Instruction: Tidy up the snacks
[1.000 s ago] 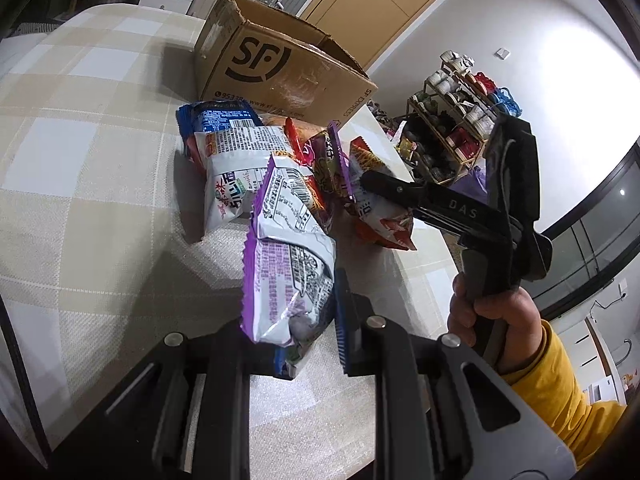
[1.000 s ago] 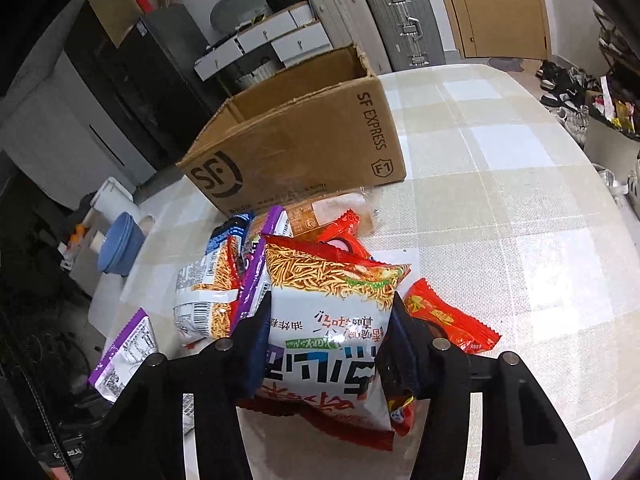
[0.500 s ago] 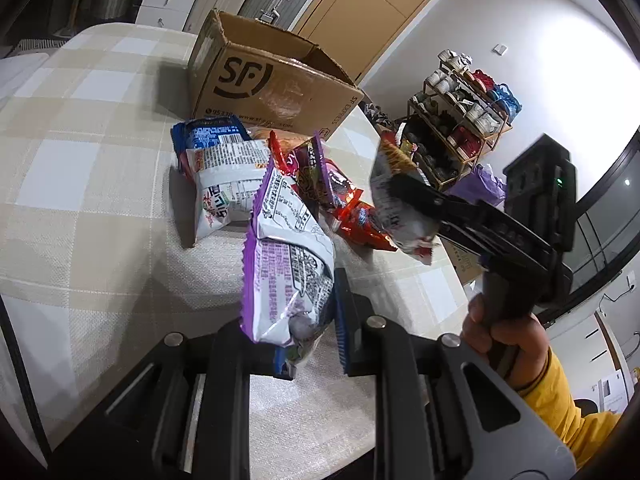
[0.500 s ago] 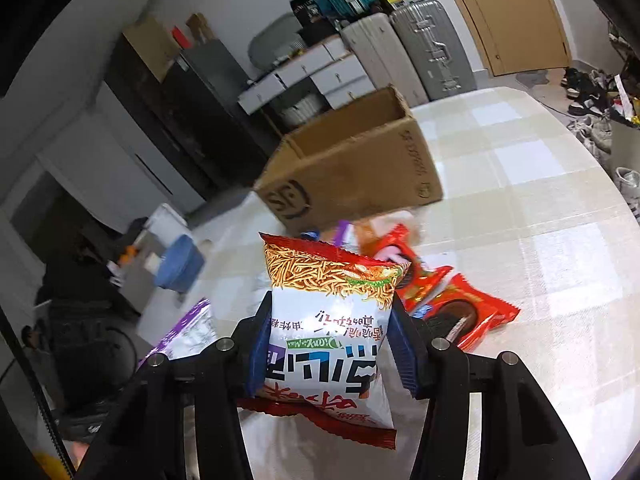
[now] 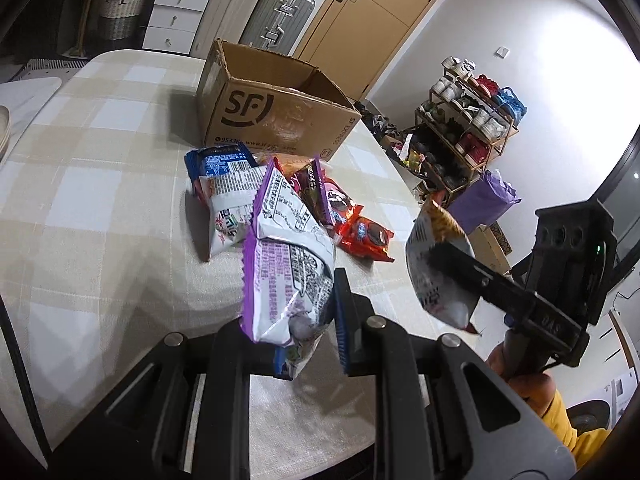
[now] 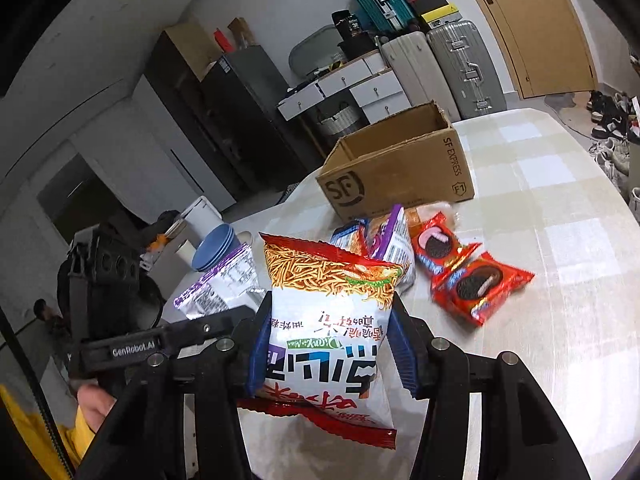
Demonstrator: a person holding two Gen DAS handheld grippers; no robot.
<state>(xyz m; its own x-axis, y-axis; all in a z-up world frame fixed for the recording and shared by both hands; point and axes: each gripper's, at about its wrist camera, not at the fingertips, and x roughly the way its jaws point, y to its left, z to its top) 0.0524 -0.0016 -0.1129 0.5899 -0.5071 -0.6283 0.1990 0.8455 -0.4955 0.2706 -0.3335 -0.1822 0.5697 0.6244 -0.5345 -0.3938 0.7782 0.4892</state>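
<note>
Clamped between the pads of the left gripper point(image 5: 306, 316), a purple bag point(image 5: 288, 264) is held clear of the table point(image 5: 80, 200). A noodle bag point(image 6: 332, 320), white with a red top, is gripped by the right gripper point(image 6: 328, 344), its blue pads pressed on both sides; it too is carried off the table.

Ahead of the left gripper, a pile of snacks is seen on the checked cloth: a blue-and-white bag point(image 5: 224, 184) just beyond the purple one, and red biscuit packs point(image 5: 360, 236) to its right. Farther on, an open box point(image 5: 276, 116) marked SF is stood upright, apart from the pile. What is inside it cannot be told from either view.

From the right gripper, the same box point(image 6: 400, 168) is seen ahead, with the biscuit packs point(image 6: 476, 284) lying between it and the fingers, slightly to the right. The left gripper point(image 6: 224, 322) is seen to the left, just beside the noodle bag, with the purple bag point(image 6: 218, 284) in it. A yellow sleeve point(image 5: 576, 428) is shown behind the right gripper point(image 5: 452, 264).
</note>
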